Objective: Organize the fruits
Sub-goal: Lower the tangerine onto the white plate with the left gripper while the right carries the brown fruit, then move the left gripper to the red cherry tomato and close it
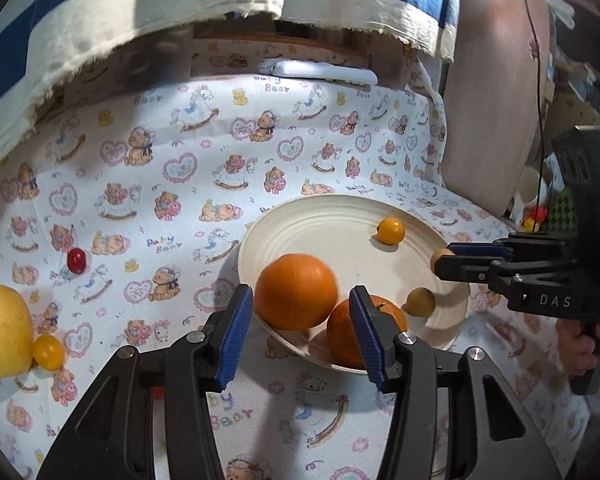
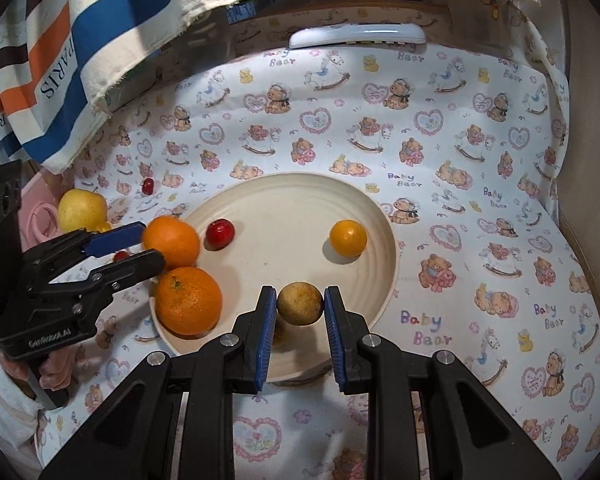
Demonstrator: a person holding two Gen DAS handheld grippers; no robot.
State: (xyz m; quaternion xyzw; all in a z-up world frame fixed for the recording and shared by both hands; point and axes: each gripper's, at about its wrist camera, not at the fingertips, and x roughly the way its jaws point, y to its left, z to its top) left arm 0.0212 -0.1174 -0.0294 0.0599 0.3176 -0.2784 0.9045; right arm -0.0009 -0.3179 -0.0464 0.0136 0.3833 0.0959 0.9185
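Nearest us, our right hand-held gripper [image 2: 300,306] clamps a small brownish round fruit [image 2: 300,303] low in the frame, above the cream ridged plate [image 2: 380,216]. Dropped, it could roll off the rim. Our left hand-held gripper [image 1: 300,300] hangs unclenched beside two oranges [image 1: 296,290].

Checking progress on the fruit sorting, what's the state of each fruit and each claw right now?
Right claw: shut on brown fruit, over plate.
Left claw: open, empty.
Stem-up orange: on plate.
Other orange: on plate.
Yellow tomato: on plate.
Red fruit: on plate.
Second brown fruit: on plate.
Apple: on cloth, off plate.
Cherry: on cloth.
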